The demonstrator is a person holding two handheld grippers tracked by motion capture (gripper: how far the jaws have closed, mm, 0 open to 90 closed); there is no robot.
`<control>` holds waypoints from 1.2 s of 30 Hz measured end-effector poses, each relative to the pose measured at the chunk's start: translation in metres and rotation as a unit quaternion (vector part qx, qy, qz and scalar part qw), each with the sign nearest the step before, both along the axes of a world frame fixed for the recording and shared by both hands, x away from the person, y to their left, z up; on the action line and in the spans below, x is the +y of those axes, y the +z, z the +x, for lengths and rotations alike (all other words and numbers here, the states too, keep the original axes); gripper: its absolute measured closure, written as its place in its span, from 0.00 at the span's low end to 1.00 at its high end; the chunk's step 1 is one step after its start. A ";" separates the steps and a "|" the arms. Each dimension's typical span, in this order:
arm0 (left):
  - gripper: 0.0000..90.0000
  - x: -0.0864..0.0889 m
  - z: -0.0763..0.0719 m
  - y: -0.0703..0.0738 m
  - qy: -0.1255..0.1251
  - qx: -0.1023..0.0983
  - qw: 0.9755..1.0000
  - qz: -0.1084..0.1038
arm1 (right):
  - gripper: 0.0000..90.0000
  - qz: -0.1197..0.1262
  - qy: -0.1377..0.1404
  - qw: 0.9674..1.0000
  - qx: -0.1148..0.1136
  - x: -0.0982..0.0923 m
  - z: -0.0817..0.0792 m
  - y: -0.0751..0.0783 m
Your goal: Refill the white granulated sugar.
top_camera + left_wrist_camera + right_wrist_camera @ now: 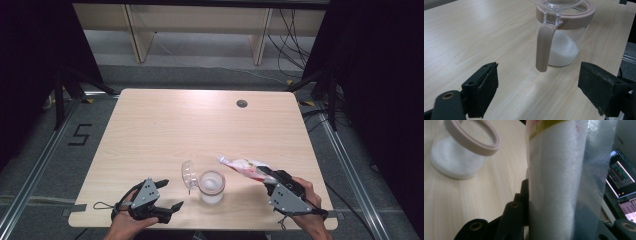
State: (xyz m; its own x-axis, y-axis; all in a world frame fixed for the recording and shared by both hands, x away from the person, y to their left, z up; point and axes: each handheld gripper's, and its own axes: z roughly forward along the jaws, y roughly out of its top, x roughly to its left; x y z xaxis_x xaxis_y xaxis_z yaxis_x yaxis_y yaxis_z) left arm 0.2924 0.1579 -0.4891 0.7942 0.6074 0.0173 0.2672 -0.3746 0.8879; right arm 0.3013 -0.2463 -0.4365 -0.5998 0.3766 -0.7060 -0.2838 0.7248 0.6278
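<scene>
A clear jar (211,186) with a pink rim stands near the table's front edge, with white powder in its lower part. Its clear lid (188,173) is flipped open to the left. My left gripper (172,194) is open just left of the jar, and in the left gripper view the jar (564,37) and its pink clasp (543,45) stand ahead of the spread jaws (539,92). My right gripper (265,176) is shut on a plastic bag (242,166) of white powder, which tilts toward the jar. The bag (556,182) rises between the jaws, with the jar (464,152) at upper left.
The light wooden table (175,125) has a round cable hole (242,103) at its far right. Black curtains flank both sides, a shelf frame stands behind, and a lit screen (621,180) sits off the right side.
</scene>
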 end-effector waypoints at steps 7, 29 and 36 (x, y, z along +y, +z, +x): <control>0.18 0.000 0.000 0.000 0.001 -0.001 1.000 0.000 | 0.84 0.033 -0.010 0.999 0.014 -0.006 0.007 -0.003; 0.18 0.000 0.000 0.000 0.002 0.001 1.000 0.000 | 0.84 0.146 -0.012 0.987 0.070 -0.006 0.037 -0.015; 0.18 0.000 0.001 0.000 -0.001 -0.001 1.000 0.002 | 0.85 0.166 -0.018 0.982 0.084 -0.007 0.048 -0.021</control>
